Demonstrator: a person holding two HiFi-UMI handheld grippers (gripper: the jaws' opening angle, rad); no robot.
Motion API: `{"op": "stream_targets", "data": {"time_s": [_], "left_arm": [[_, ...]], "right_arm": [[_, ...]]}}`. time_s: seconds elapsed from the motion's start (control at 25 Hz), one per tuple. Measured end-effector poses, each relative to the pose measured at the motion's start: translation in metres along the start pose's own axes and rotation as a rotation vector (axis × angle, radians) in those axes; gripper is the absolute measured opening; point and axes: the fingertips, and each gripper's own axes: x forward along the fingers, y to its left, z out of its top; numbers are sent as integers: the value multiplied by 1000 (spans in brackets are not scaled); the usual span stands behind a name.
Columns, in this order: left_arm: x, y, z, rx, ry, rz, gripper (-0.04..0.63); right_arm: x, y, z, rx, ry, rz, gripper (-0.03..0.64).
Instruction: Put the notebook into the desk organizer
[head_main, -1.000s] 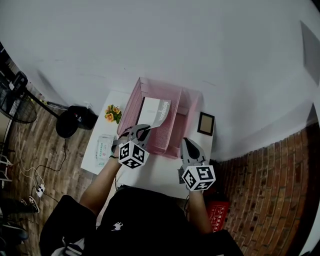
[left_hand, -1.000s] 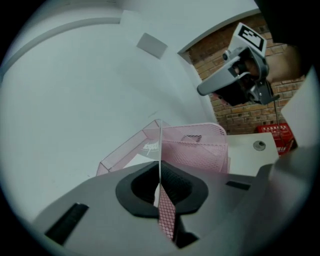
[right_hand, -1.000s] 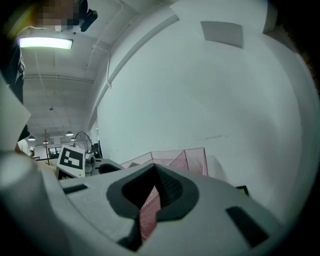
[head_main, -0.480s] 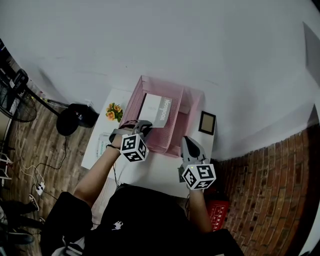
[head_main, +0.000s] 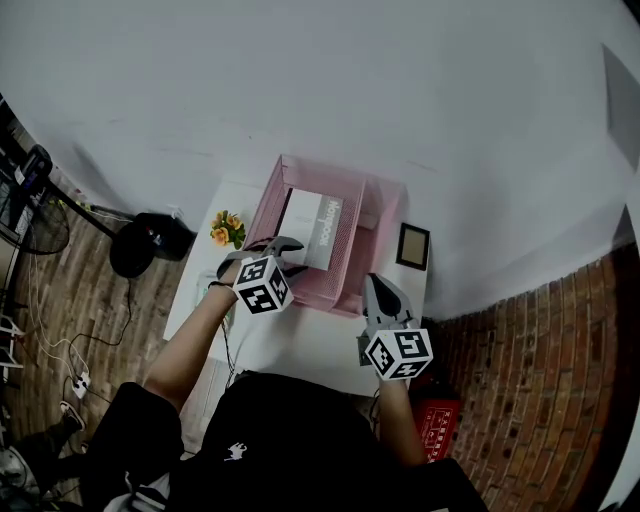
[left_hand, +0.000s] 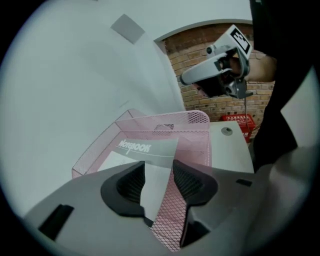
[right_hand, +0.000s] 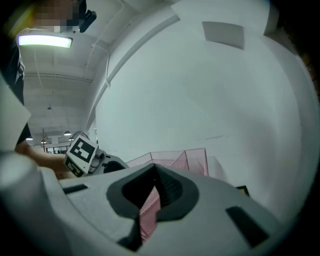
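Opening: left gripper (left_hand: 159, 179) jaws just parted around notebook (left_hand: 146, 154); right gripper (right_hand: 151, 192) closed, empty.

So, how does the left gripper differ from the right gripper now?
The left gripper has fingers apart, just opened, with the notebook loose between them; the right gripper has fingers together, empty. The left gripper tilts down toward the pink desk organizer; the right gripper points nearly level. Both carry a marker cube.

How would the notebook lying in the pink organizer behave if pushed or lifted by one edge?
The notebook looks thin, so lifted by one edge it would probably sag. Lying in the mesh organizer, it likely slides rather than tips.
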Motion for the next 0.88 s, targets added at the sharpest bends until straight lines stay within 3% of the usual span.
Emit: {"op": "stream_targets", "data": {"time_s": [0.28,0.52,0.72,0.88], "left_arm": [[-4,-1,8,-6,-59,-19,207],[-22,6,20,-101,-182,-26,213],[-42,20,20,-205,-276,0,129],[-61,30,19,-246,-352,28,46]], "right_arm": [[3,8,2,-4,-2,-21,2],[3,20,0,-8,3,-60,2],[3,35,-2,-9,7,-102,2],[3,49,-5,-6,5,-140,2]]}}
